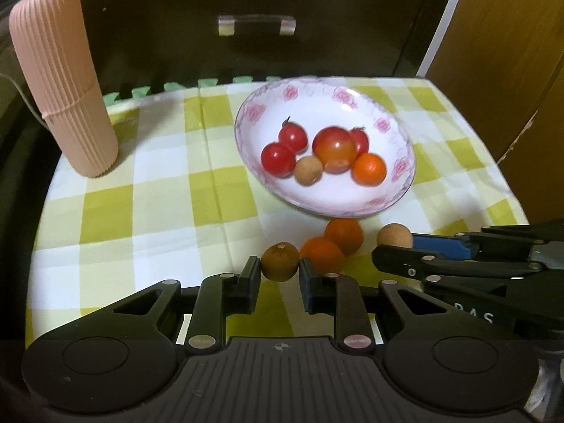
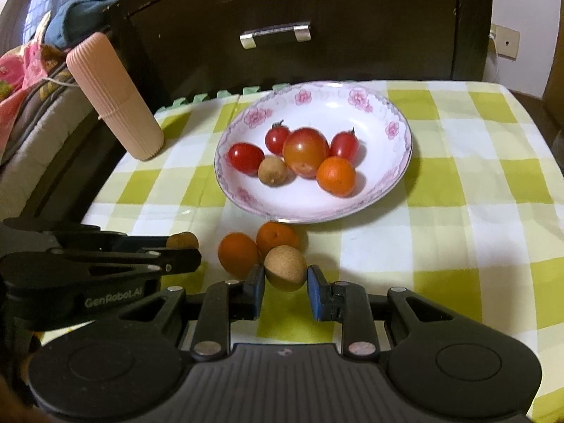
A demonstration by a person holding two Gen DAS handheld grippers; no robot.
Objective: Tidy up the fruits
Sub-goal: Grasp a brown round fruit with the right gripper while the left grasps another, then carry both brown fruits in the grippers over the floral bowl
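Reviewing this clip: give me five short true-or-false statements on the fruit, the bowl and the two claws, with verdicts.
1. The left claw grips a brown fruit. True.
2. The right claw is empty. False: it is shut on a tan fruit.
3. The bowl holds six fruits. True.
4. Two orange fruits lie on the cloth in front of the bowl. True.
5. The pink cylinder stands right of the bowl. False: it stands to its left.
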